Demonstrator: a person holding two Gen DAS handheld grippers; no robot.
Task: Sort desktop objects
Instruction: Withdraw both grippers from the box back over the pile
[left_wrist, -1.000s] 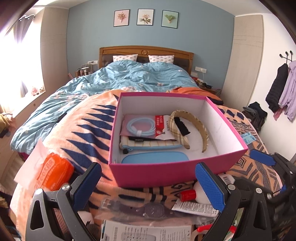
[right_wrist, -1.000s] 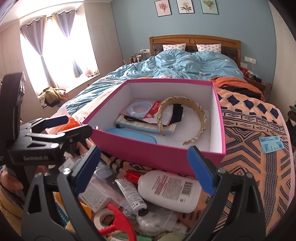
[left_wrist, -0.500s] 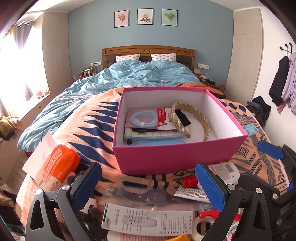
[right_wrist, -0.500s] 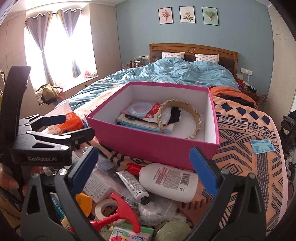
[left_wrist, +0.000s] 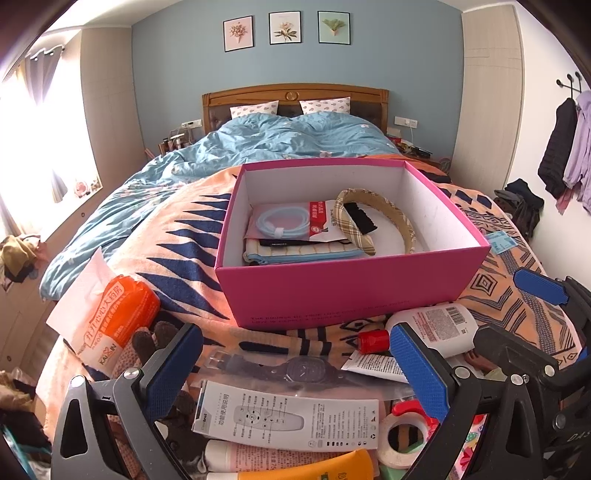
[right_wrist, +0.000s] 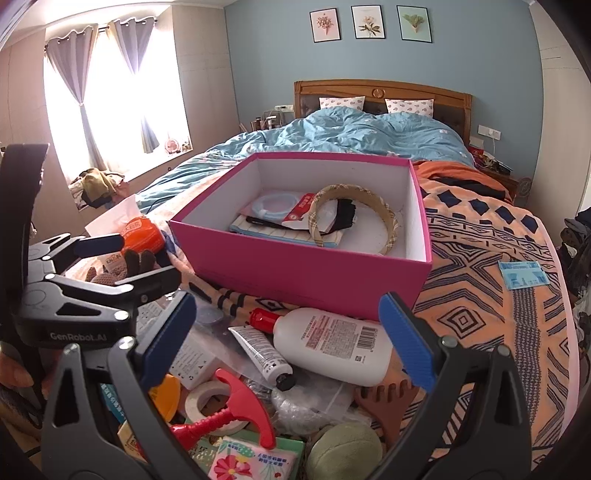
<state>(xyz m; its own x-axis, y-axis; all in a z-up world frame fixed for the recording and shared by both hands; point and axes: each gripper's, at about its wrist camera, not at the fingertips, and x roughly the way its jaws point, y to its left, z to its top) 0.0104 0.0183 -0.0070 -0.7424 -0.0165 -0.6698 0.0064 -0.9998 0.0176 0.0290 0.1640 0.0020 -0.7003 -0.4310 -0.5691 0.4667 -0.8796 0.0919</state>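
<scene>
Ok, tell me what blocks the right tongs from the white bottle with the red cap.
Nothing visible: the white plastic bottle with the red cap lies on its side between the open right tongs, uncovered on top, with a white tube against it.

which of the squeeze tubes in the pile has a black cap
The small white tube beside the white lotion bottle; the orange tube and pink tube show no black cap.

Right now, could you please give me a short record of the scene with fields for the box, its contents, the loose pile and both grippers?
box: pink box, open, on the patterned blanket
contents: headband, cable pack, striped pouch
pile: lotion bottle, tube, watch, tape roll, orange pack, in front of the box
left gripper: open, empty, over the watch
right gripper: open, empty, over the bottle
</scene>
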